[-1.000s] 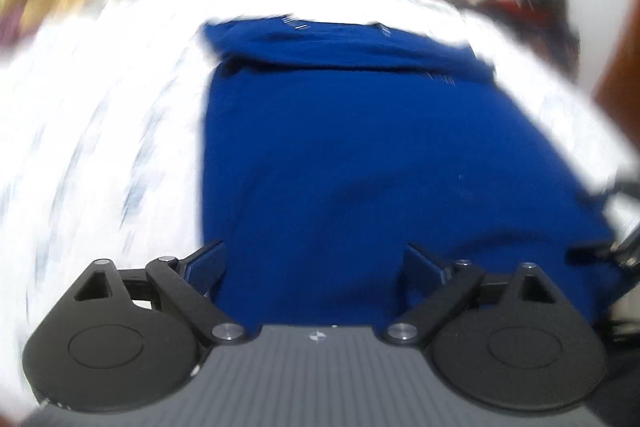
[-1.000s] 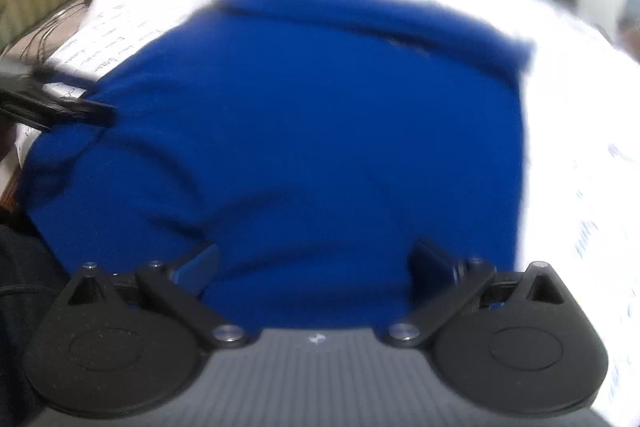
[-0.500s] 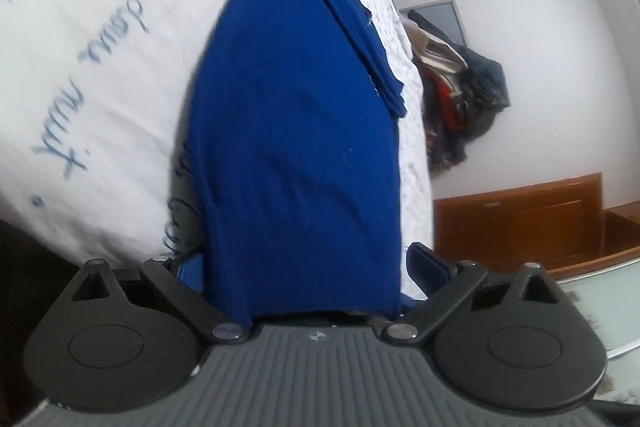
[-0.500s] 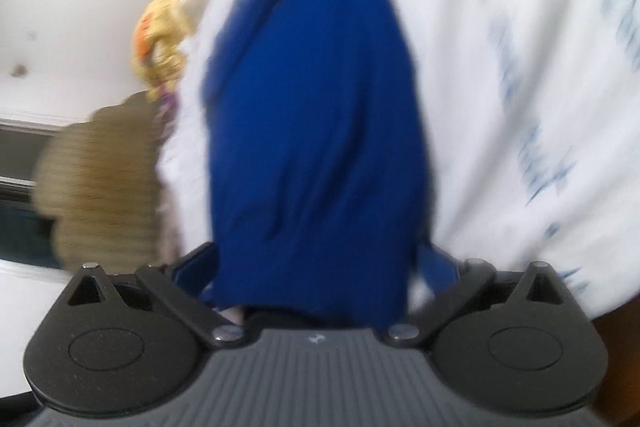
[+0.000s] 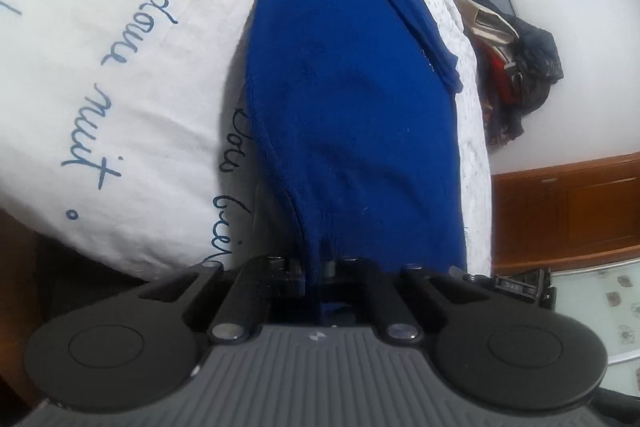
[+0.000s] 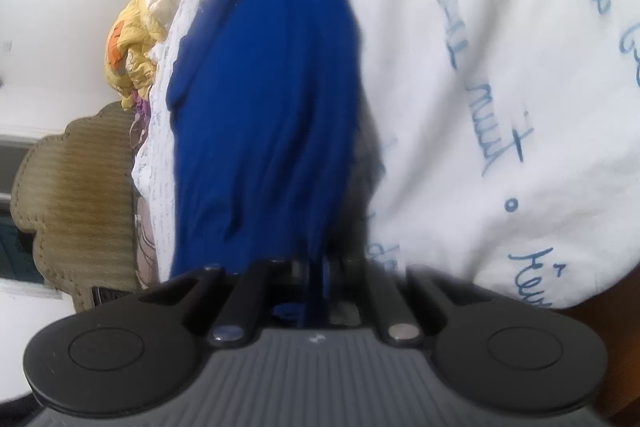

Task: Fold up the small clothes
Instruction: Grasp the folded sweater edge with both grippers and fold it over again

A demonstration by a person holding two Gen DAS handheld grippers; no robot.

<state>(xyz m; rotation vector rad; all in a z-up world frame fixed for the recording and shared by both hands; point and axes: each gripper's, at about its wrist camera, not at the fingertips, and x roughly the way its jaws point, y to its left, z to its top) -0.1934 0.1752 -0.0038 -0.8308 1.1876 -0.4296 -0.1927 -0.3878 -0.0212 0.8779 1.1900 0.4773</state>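
A bright blue knitted top [image 5: 352, 99] is spread flat on a white bed cover with blue handwriting [image 5: 120, 67]. Its near edge is pinched tight by the left gripper [image 5: 316, 271], and by the right gripper [image 6: 318, 267] too. Both have just snapped closed on it.

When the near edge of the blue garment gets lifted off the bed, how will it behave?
Probably floppy: the blue garment lies draped flat over the bedsheet, following its curve, so the middle would sag. It looks like soft knit, likely light. The left gripper and right gripper have just been closing and now pinch its hem, so slipping seems unlikely.
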